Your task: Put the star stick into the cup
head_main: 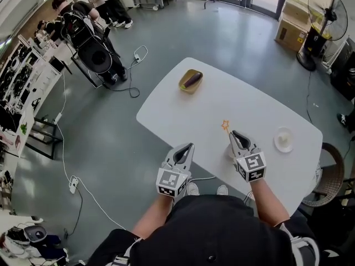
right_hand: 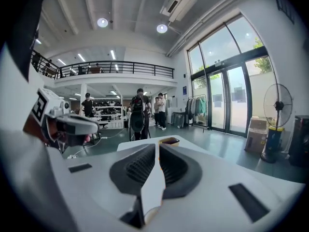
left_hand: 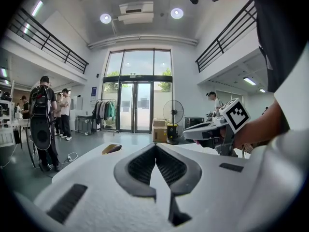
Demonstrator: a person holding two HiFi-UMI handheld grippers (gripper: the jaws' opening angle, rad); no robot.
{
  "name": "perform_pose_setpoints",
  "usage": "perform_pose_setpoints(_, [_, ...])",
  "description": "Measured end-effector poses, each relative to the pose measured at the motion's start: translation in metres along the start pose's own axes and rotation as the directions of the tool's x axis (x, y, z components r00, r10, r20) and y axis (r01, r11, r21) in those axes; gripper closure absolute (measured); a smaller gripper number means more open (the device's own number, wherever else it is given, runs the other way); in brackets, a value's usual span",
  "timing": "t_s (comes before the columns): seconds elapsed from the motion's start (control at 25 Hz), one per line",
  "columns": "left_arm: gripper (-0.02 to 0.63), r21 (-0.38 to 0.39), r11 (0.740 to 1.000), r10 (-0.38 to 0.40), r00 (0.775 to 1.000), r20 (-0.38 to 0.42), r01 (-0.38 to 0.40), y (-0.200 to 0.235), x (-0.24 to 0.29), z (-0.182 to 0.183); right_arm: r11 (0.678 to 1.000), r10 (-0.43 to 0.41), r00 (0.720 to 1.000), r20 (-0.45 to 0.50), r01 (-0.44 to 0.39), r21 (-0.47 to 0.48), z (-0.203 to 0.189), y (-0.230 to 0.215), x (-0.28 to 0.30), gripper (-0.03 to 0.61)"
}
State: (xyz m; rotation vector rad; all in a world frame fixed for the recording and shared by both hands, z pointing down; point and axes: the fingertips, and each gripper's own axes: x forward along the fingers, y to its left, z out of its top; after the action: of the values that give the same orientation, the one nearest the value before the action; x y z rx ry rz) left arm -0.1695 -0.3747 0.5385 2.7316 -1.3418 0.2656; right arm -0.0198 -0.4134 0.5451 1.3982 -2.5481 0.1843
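Right gripper (head_main: 233,133) pinches star stick (head_main: 226,126) close by cup (head_main: 230,152); left gripper (head_main: 191,146) pressed together, empty, at near edge of table (head_main: 166,104).

Daylight is pouring through the tall glass doors (left_hand: 137,105) at the far end, and round ceiling lamps (left_hand: 105,18) are glaring overhead, keeping the hall bright. Shadows are falling soft and faint on the floor (head_main: 138,148). Both gripper views are curving hard toward black corners, and the left tool (left_hand: 155,147) and right tool (right_hand: 158,148) are blurring up close.
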Motion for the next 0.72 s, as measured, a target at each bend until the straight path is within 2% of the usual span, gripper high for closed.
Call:
perform_pose_setpoints(0.08, [0.603, -0.003, 1.000, -0.001, 1.000, 0.006, 0.002, 0.001, 0.000, 0.003, 1.000, 0.006, 0.999, 0.050, -0.006, -0.011, 0.018, 0.007, -0.006, 0.565])
perform_pose_setpoints(0.24, [0.603, -0.003, 1.000, -0.015, 1.000, 0.018, 0.015, -0.002, 0.005, 0.007, 0.999, 0.021, 0.992, 0.123, -0.016, -0.038, 0.048, 0.012, -0.018, 0.572])
perform_pose_setpoints(0.44, [0.603, -0.008, 1.000, -0.028, 0.999, 0.022, 0.028, -0.011, 0.007, 0.008, 0.996, 0.027, 0.986, 0.165, -0.013, -0.089, 0.064, 0.012, -0.039, 0.575])
perform_pose_setpoints(0.72, [0.603, 0.008, 0.999, -0.041, 0.998, 0.046, 0.041, -0.015, 0.010, 0.020, 0.996, 0.014, 0.976, 0.219, 0.007, -0.094, 0.079, 0.013, -0.052, 0.575])
